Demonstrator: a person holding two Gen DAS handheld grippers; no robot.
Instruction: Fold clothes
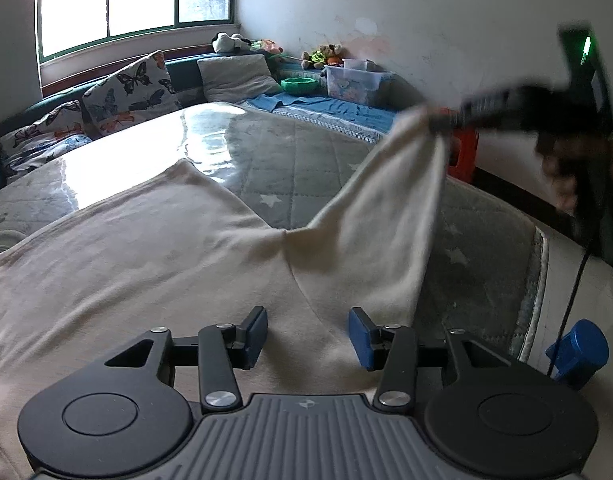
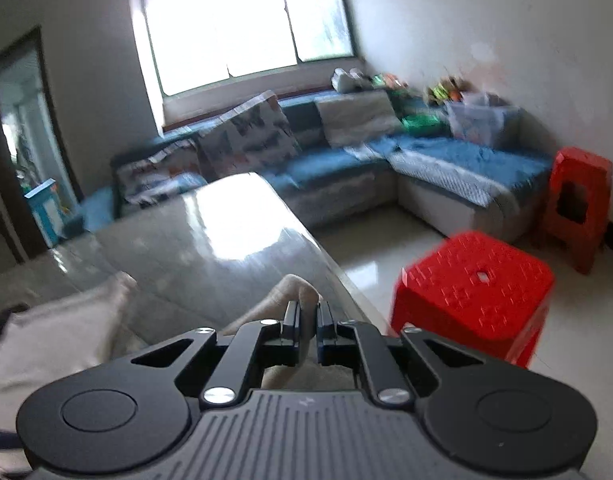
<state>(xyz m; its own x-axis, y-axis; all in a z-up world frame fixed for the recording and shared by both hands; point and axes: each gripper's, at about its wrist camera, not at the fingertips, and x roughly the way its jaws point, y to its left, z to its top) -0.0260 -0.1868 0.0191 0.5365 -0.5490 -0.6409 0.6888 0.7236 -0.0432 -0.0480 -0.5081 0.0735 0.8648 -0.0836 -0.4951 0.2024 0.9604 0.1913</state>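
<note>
Hanging from right tongs: garment (sleeve)

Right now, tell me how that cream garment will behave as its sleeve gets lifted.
Probably floppy: the cream garment sags from the right gripper, which is pinching its sleeve. Likely light, since a small pinch raises it. The body may drag across the table, as the left gripper hangs open above it.

Garment: plain cream
Table cover: grey quilting with pale stars
Pillow: white, black and orange butterflies
Sofa: blue
Stool: bright red
Gripper pads: blue
</note>
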